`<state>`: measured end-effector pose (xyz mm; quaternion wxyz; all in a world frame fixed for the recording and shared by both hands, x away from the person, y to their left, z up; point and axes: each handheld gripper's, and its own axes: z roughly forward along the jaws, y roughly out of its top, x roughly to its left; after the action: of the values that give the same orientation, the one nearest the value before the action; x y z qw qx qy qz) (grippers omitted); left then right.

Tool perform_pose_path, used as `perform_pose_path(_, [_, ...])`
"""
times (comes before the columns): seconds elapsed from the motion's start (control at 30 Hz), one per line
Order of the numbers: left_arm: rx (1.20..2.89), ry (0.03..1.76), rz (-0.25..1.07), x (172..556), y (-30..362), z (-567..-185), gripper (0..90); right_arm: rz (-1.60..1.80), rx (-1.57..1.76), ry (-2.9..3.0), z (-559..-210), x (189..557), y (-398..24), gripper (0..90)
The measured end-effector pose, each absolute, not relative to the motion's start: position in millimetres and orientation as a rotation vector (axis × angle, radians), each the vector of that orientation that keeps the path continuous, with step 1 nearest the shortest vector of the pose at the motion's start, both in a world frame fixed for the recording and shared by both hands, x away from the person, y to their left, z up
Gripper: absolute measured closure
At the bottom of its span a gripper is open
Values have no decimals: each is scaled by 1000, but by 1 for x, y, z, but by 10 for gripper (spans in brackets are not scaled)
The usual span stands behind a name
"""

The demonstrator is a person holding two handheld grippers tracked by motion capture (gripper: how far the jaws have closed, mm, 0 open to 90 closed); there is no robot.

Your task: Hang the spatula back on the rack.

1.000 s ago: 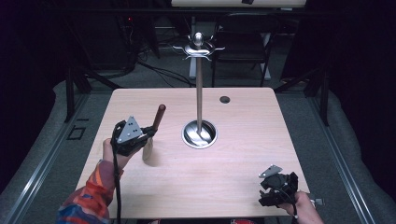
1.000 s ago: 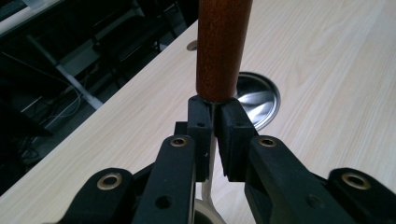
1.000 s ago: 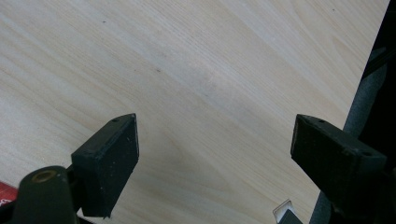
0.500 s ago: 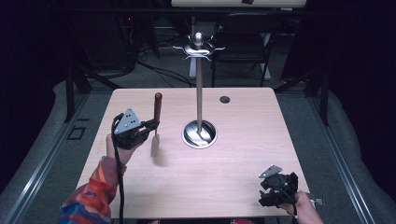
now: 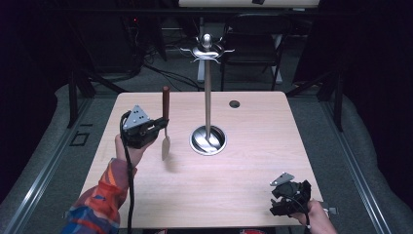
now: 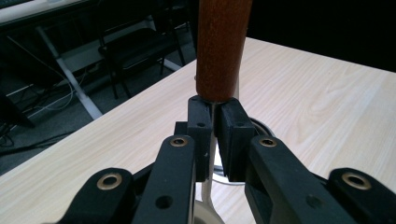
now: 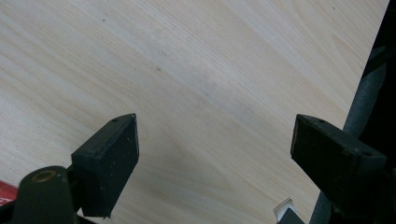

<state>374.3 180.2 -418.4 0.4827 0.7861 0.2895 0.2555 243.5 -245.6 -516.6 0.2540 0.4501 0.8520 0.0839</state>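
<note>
Landmark throughout: the utensil stand [image 5: 208, 92], a steel pole rising from a round base [image 5: 208, 140] at the middle of the counter [image 5: 253, 161], crowned with a ring of hooks [image 5: 207, 50].

Left of the stand: left gripper [image 5: 157, 127], fingers [image 6: 201, 130] pinched shut on the thin metal neck of a spatula [image 5: 165, 122], just under its brown wooden handle [image 6: 219, 46]. Held clear of the counter, long axis close to upright, handle up, blade [image 5: 165, 147] hanging down, roughly parallel to the pole. Near the stand but plainly apart from it, with the handle tip well below the hooks. In the left gripper view, handle dead ahead above the fingers, stand's base just behind and beneath.

Judged from this: hanging the spatula on the stand looks like the work in hand. Decisive relation, then: hooks lying up and to the right of the handle's end. Likely need: more lift, then a sideways drift toward the pole. Whether the handle carries a hanging hole, not possible to tell.

Right of the stand, and nearer the person's edge of the counter: right gripper [image 5: 291, 197], fingers [image 7: 109, 158] spread wide over bare wood, holding nothing. Well apart from both stand and spatula, so the left hand far the nearer.
</note>
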Motion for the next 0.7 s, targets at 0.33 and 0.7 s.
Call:
perform_pose_path(0.33, [1872, 754, 618, 386, 172, -408, 841, 234, 1231, 2312, -517, 244, -246, 149])
perform_pose_path(0.7, [1851, 772, 624, 392, 159, -395, 841, 239, 1230, 2313, -517, 244, -247, 149])
